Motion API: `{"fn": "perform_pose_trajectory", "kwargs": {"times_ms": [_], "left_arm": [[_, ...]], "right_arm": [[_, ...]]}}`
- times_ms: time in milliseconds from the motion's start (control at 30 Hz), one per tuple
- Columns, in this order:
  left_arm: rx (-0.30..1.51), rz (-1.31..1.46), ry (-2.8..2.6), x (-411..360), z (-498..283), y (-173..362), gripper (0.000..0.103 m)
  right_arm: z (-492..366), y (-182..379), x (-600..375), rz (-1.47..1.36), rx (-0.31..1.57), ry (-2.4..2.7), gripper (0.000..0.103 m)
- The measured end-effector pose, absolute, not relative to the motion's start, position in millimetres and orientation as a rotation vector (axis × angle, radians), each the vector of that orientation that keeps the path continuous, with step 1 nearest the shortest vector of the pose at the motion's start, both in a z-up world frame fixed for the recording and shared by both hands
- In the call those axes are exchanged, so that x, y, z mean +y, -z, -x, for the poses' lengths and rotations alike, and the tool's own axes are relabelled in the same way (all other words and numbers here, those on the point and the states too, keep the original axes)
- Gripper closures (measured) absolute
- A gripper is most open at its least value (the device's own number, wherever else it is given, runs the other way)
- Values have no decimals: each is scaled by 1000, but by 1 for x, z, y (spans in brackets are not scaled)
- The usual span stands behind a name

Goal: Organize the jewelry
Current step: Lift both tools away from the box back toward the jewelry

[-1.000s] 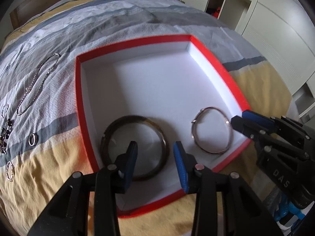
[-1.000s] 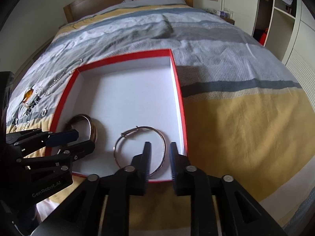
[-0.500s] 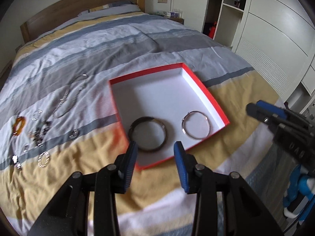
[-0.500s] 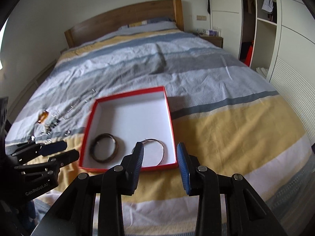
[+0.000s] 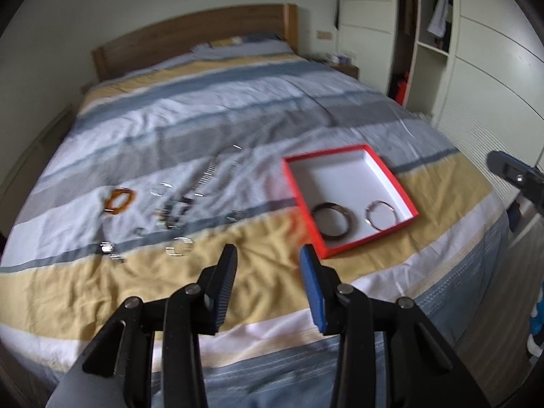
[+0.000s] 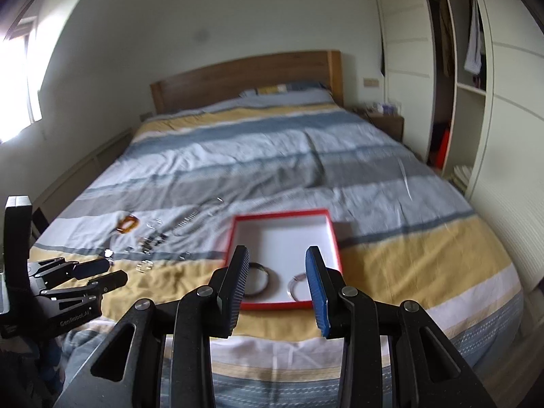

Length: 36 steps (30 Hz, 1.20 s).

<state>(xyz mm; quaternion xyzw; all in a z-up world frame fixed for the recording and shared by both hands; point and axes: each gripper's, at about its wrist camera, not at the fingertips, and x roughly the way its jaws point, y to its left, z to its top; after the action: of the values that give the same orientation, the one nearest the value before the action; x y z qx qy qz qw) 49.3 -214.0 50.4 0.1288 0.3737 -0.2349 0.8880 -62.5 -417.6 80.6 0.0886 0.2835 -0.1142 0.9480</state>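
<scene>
Though blurred, red box (image 5: 391, 173) skewed rightward

Both wrist views high over bed foot (image 5: 272, 306), facing headboard (image 6: 244, 78).

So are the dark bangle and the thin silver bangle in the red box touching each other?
Apart. The left wrist view shows white box floor between the dark bangle and the thin silver bangle, side by side near the front wall of the red box.

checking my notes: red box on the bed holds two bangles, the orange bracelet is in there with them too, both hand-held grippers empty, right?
Not quite. The orange bracelet is not in the red box; it lies on the bed cover, left of the box among the loose jewelry, as the left wrist view shows. The two bangles in the box and the empty hand-held grippers are right.
</scene>
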Motion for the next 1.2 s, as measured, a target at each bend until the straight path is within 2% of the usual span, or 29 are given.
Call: {"fn": "perform_pose_trajectory", "kwargs": {"times_ms": [367, 833, 1000, 1200], "left_arm": [[640, -168, 338, -103, -19, -108, 67], [595, -42, 245, -20, -10, -133, 67], [595, -26, 222, -8, -21, -131, 67], [674, -18, 201, -4, -52, -101, 67]], "right_arm": [[103, -134, -344, -79, 475, 143, 68], [118, -158, -287, -26, 423, 67, 68], [108, -158, -281, -22, 429, 50, 68], [83, -142, -283, -23, 484, 42, 68]]}}
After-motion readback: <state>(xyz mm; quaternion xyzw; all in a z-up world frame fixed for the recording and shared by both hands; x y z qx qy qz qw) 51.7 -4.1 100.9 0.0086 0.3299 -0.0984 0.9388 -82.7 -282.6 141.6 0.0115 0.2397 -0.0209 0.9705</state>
